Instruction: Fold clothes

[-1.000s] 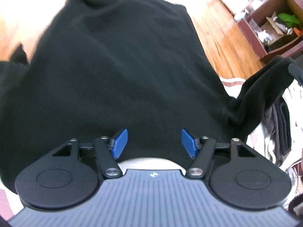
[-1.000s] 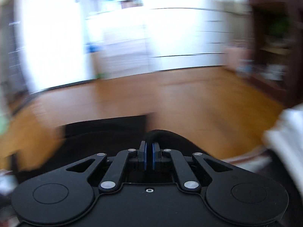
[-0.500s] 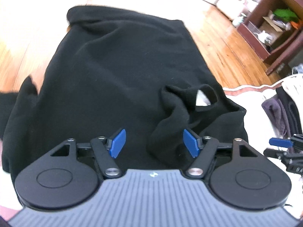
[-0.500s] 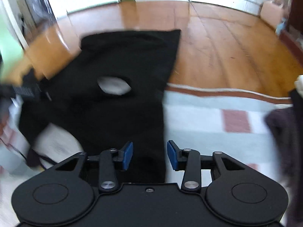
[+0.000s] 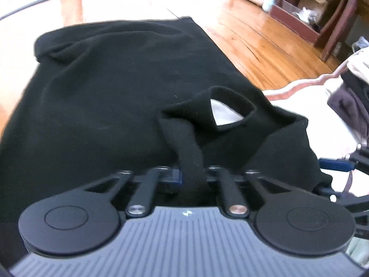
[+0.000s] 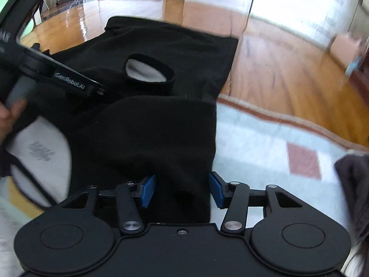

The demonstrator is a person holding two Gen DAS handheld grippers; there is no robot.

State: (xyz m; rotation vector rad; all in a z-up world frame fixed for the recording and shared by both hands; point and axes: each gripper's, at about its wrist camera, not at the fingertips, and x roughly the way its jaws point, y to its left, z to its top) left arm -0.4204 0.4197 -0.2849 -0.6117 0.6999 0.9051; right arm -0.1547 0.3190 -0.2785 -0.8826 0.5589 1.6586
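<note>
Garment (image 5: pixel 110 97): one, black. Left tool (image 5: pixel 192 177) clenched on sleeve (cuff gaping); right tool (image 6: pixel 182 190) released over its edge.

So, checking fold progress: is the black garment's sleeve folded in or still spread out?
Folded in: the sleeve lies across the black garment, its cuff opening facing up.

Left gripper (image 5: pixel 192 180) is clamped tight; right gripper (image 6: pixel 182 190) gapes wide, holding nothing.

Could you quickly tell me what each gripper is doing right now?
Left gripper: shut on the black garment.
Right gripper: open, jaws straddling the garment's edge.
</note>
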